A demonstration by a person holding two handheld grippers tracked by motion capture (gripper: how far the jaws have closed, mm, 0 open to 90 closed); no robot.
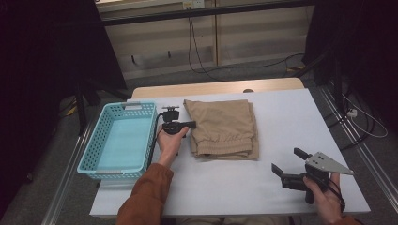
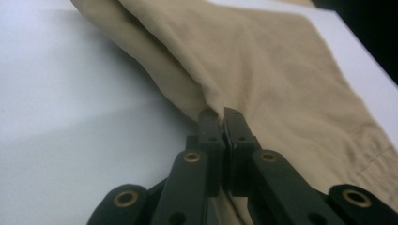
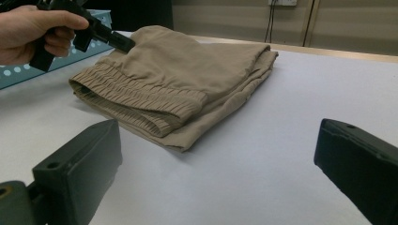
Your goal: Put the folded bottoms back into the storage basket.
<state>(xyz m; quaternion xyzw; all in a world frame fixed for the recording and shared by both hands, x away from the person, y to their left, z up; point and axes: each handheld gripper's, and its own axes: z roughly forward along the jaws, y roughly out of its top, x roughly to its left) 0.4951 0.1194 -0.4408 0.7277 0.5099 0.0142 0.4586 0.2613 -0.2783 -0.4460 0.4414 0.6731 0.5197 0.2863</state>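
Left gripper view: left gripper jaws pinch the folded tan trousers at their basket-side edge on the counter, likely to drag them into the basket. Right gripper waits agape, clear.

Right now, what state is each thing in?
Shorts: folded, flat on the table, left edge pinched.
Basket: upright, empty.
Left gripper: shut on the shorts' edge.
Right gripper: open, holding nothing, apart from the shorts.
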